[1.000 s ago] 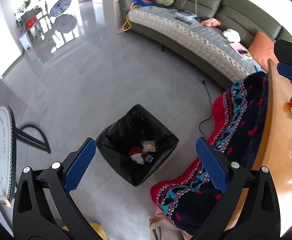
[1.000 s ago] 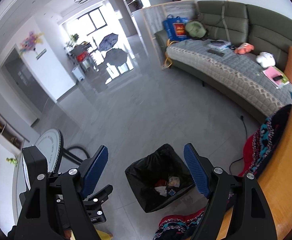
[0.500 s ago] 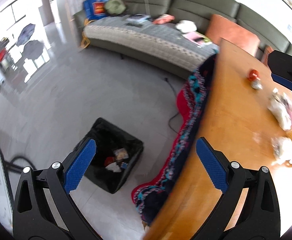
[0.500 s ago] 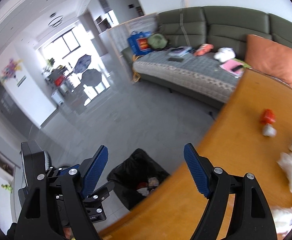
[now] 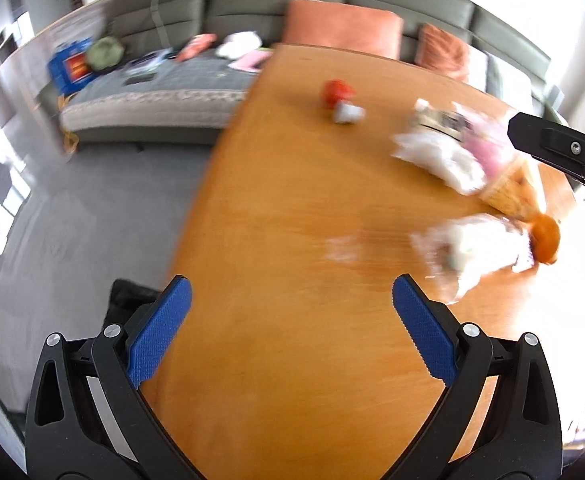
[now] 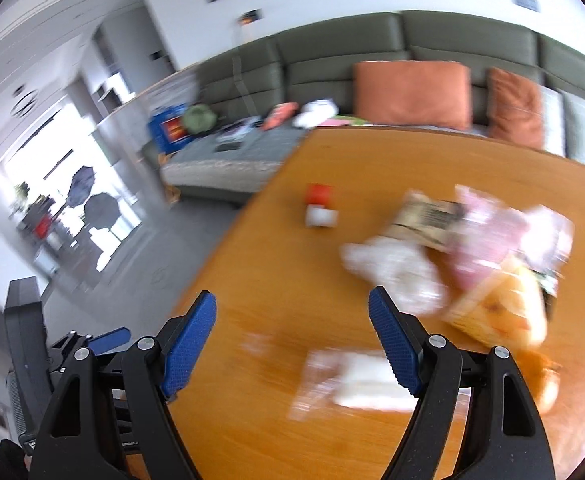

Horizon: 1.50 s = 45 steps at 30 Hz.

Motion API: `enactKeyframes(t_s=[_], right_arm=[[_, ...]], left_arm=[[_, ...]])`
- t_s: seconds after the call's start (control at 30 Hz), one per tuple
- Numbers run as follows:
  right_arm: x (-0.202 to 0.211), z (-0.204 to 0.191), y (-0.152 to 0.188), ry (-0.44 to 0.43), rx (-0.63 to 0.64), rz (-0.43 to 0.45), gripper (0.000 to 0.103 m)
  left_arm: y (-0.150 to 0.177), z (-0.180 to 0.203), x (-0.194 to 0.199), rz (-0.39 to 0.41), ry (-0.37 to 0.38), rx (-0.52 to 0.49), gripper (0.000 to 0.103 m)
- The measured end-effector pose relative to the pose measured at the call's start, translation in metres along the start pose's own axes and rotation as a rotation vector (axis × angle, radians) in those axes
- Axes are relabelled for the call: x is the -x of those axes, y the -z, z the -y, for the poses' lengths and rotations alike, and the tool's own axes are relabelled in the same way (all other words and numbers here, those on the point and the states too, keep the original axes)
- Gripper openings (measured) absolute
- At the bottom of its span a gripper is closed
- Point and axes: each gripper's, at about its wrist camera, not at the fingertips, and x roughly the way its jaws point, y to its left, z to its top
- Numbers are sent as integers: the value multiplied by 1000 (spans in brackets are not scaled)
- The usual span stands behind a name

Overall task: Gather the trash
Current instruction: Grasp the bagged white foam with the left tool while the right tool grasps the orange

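Orange-brown wood of the bench filled the space below both tools. The left hand-held gripper stood spread, its blue pads well apart with nothing between them, above a bare part of the bench near its left edge. The right hand-held gripper was likewise spread and empty.

Trash lay ahead of and to the right of both tools; motion blur hid fine detail.
- A white crumpled wrapper lay on the bench just beyond the right finger of the right hand-held gripper, partly behind it.
- A white plastic bag, a printed carton and pink packaging formed a touching pile farther ahead and to the right.
- An orange-yellow bag lay at the near side of that pile.
- A red item and a small white item sat just beside each other, farther ahead, apart from the pile.

Beyond the far bench edge stood a green sofa with orange cushions. A black bin bag showed on the floor, left of the left hand-held gripper.
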Motion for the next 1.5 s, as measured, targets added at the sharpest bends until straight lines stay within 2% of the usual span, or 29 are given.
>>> enactKeyframes(t_s=[0.2,0.37,0.6,0.73,0.77,0.83,0.93,1.0,1.27,1.4,1.5], right_arm=[[22,69,15,103,-98,17,79],[34,112,31,152,-162,16,79],[12,156,58,228,-223,-63,79],[-7,166,66,246,-216,-115,79],[-14,168,67,247,-219,-135,75],[-21,171,69,261,-222,-161,56],[-14,173,70,239,-241,-131,49],[-8,174,72,262,-248,-108,49],[12,177,79,257,-321,-90,49],[22,175,77,267,-328,-70,49],[23,169,75,276,-328,-62,49]], left_arm=[[-9,60,-11,-8,70,-113,97],[-14,91,-19,-25,92,-198,97],[-22,120,-21,-25,119,-294,97],[-27,131,-29,-47,136,-344,97],[-28,133,-31,-52,141,-354,97],[-30,142,-38,-66,147,-384,97],[-32,152,-50,-94,152,-438,97],[-33,159,-57,-107,156,-475,97],[-29,186,-99,-178,157,-673,97],[-28,183,-103,-180,193,-631,95],[-27,174,-100,-176,233,-566,81]])
